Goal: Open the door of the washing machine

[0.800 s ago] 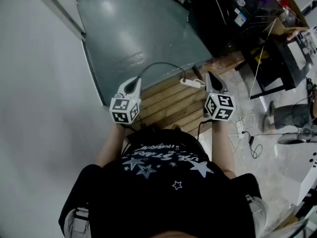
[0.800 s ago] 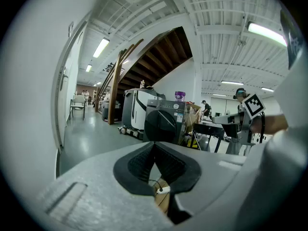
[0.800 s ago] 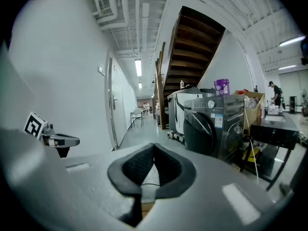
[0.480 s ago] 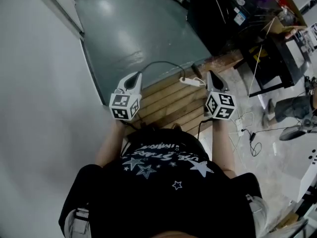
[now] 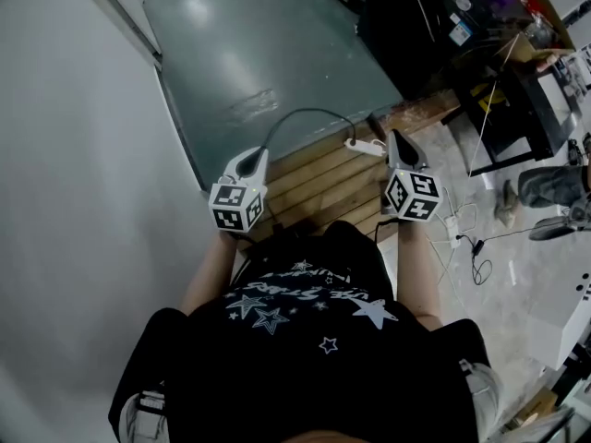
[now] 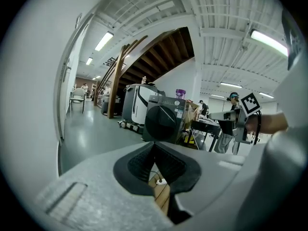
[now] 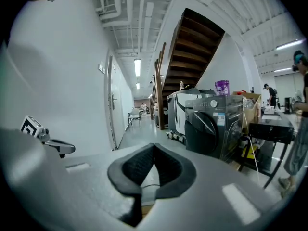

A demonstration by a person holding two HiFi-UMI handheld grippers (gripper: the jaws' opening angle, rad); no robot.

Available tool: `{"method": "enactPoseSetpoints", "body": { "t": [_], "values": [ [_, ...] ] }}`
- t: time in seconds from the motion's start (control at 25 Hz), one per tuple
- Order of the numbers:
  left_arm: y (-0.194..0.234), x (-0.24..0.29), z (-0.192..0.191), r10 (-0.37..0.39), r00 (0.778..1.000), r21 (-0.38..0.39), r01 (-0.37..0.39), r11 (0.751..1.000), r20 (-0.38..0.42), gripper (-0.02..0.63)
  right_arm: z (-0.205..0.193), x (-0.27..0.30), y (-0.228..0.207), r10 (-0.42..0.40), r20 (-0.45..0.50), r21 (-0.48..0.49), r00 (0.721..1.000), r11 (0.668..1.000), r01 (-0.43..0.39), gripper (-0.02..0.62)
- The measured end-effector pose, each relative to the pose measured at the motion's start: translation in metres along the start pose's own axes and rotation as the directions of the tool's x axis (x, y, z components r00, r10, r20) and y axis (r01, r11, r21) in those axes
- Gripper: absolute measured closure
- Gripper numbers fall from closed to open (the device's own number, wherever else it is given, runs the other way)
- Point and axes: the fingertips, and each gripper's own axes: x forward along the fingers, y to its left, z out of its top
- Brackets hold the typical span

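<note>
The dark front-loading washing machine [image 5: 416, 26] stands some way ahead, at the top right of the head view. Its round door [image 6: 161, 123] faces me and is closed; the right gripper view also shows the machine [image 7: 211, 126]. My left gripper [image 5: 251, 158] and right gripper [image 5: 397, 146] are held out side by side in front of the person's chest, far short of the machine. The left gripper's [image 6: 154, 144] pads meet with nothing between them. The right gripper [image 7: 154, 146] is likewise shut and empty.
Below the grippers lie wooden planks [image 5: 323, 187] with a white power strip [image 5: 367, 146] and a black cable. A white wall [image 5: 83, 201] runs along the left. A black table [image 5: 517, 100] and a person's legs [image 5: 549, 187] are at the right. A staircase [image 7: 185, 52] rises behind the machine.
The head view has shifted a little: both grippers sit slightly lower in the frame and the planks' far edge has slid down. Both grippers stay shut and empty.
</note>
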Motion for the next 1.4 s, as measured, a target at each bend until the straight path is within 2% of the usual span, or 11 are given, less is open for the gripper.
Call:
{"method": "enactPoseSetpoints", "body": {
  "t": [0.12,0.28,0.4,0.52,0.68,0.8,0.96,1.12,1.4],
  "values": [
    [0.022,-0.004,0.003,0.003,1.0,-0.009,-0.003,1.0,0.004,0.595,0.0,0.0,0.016,0.004,0.025,0.033,1.0,0.999,-0.004,0.588],
    [0.039,-0.01,-0.003,0.023,1.0,-0.041,-0.022,0.999,0.008,0.595,-0.014,-0.002,0.028,0.044,-0.041,0.012,0.998,0.999,-0.044,0.43],
    [0.046,-0.007,-0.009,0.034,0.999,-0.077,-0.034,0.996,-0.001,0.595,-0.021,0.004,0.014,0.009,-0.076,0.045,0.997,0.999,-0.005,0.341],
    [0.053,0.002,-0.02,0.035,0.999,-0.096,-0.038,0.995,-0.038,0.595,-0.034,0.021,0.005,-0.019,-0.106,0.074,0.994,0.997,0.027,0.321],
    [0.068,0.034,-0.023,0.042,0.995,-0.088,-0.051,0.995,-0.095,0.595,-0.051,0.059,-0.011,-0.011,-0.167,0.09,0.986,0.996,0.026,0.321],
    [0.077,0.081,-0.012,0.029,0.992,-0.081,-0.039,0.996,-0.121,0.595,-0.05,0.093,-0.036,-0.02,-0.167,0.131,0.986,0.991,0.042,0.321],
    [0.071,0.16,0.004,-0.045,0.986,-0.017,0.043,0.999,-0.16,0.595,-0.055,0.141,-0.081,-0.047,-0.174,0.182,0.984,0.98,0.079,0.321],
    [0.063,0.247,0.026,-0.099,0.976,0.001,0.101,0.995,-0.196,0.595,-0.053,0.194,-0.135,-0.069,-0.191,0.245,0.979,0.963,0.116,0.321],
    [0.043,0.397,0.104,-0.161,0.955,0.058,0.181,0.982,-0.25,0.595,-0.016,0.279,-0.233,-0.105,-0.237,0.277,0.966,0.946,0.171,0.321]
  ]
}}
